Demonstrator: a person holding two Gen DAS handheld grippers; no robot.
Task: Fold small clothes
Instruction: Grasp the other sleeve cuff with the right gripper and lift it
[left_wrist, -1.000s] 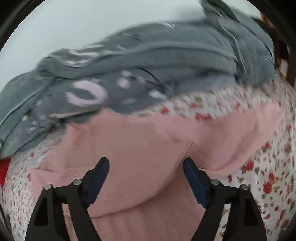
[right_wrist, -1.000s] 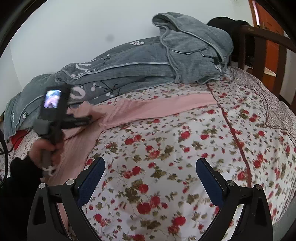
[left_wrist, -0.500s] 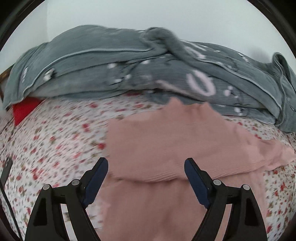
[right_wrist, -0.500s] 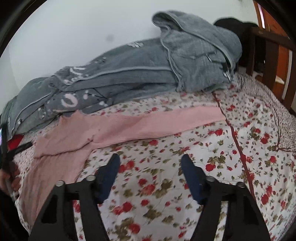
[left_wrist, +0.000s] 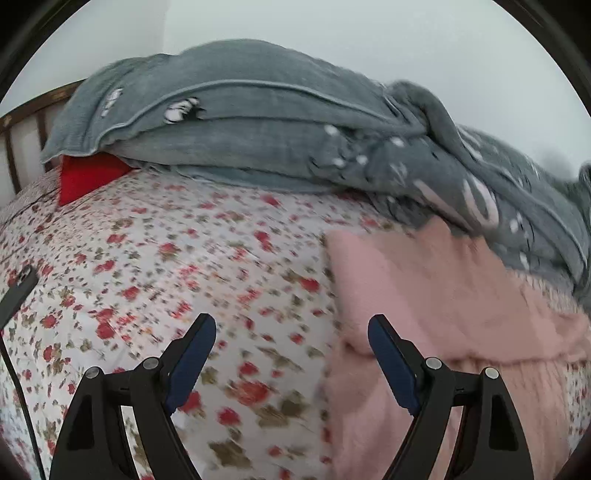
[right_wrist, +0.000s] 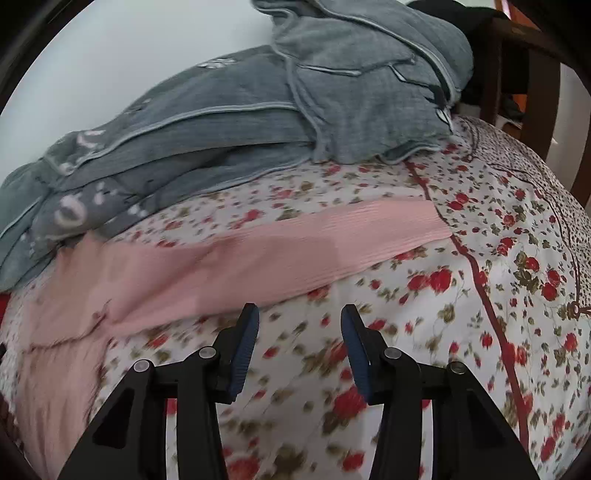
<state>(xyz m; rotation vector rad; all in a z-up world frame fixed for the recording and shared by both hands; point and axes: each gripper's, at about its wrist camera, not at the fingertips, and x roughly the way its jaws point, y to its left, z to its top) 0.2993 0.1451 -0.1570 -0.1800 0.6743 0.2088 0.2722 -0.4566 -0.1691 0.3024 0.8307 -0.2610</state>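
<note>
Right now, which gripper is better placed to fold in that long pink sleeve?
Right gripper: open, with the pink sleeve stretched just beyond its fingertips. Left gripper faces mostly bare floral bedsheet.

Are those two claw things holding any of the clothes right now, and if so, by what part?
Nothing is held. The left gripper and the right gripper are both open above the bed, with the pink garment lying free.

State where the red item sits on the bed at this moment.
In the left wrist view the red item sits at upper left, tucked under the grey blanket's left corner, on the floral sheet near the wooden headboard.
</note>
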